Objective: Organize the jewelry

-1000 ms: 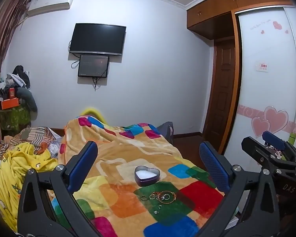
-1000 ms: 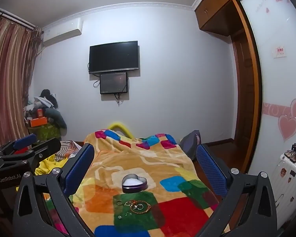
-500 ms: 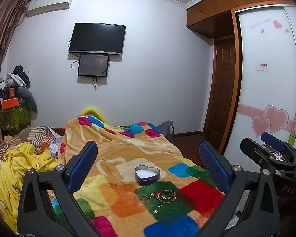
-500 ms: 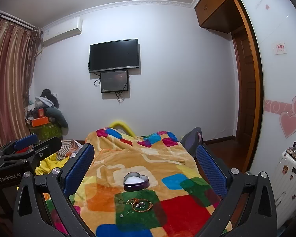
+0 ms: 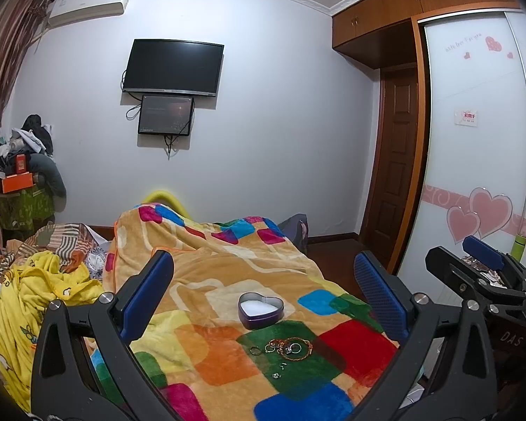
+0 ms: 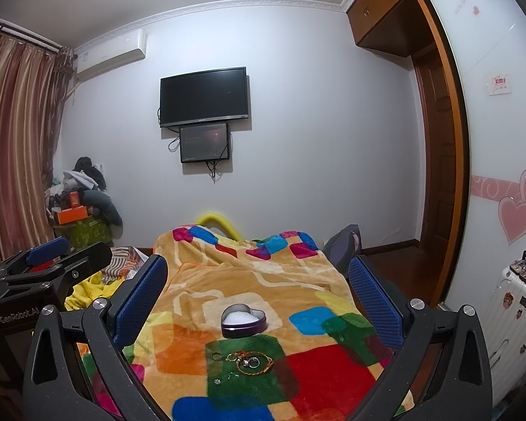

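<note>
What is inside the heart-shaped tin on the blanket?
The open purple heart-shaped metal tin shows only a white lining; no jewelry is visible inside. Its near wall hides the front of the floor. The gold bracelet and rings lie outside it on the colourful patchwork blanket.

Right gripper (image 6: 257, 298) has apparently tilted slightly upward.

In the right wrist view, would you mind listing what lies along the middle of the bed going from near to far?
Small loose ring → bracelet with rings on the green patch → open heart-shaped tin → rumpled far end of the blanket → yellow bed rail → wall screens.
</note>
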Demonstrator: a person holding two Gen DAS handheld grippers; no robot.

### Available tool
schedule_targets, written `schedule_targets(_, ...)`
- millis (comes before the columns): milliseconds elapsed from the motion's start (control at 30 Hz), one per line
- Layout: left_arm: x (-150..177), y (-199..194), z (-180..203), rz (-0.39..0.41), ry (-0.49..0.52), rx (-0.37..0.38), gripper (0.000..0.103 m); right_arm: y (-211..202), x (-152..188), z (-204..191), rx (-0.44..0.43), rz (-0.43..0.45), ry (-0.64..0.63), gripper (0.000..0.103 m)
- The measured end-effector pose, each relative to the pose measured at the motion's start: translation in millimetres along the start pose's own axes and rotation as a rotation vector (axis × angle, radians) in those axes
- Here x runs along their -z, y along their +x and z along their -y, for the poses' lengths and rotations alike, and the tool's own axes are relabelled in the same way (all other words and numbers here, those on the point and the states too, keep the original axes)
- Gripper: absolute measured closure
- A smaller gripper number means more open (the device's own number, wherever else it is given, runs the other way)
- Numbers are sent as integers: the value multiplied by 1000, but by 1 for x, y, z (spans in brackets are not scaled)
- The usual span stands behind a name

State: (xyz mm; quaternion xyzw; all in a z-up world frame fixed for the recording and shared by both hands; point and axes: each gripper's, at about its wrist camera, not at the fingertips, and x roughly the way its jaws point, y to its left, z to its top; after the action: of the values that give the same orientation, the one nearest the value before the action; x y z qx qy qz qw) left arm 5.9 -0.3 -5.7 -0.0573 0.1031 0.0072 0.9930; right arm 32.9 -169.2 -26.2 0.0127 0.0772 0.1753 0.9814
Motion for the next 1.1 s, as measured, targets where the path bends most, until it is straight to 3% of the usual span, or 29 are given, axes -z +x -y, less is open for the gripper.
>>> schedule_targets(1100, 2, 1, 0, -9, -3, -2, 0, -6, -4, -2, -5, -4, -1, 0)
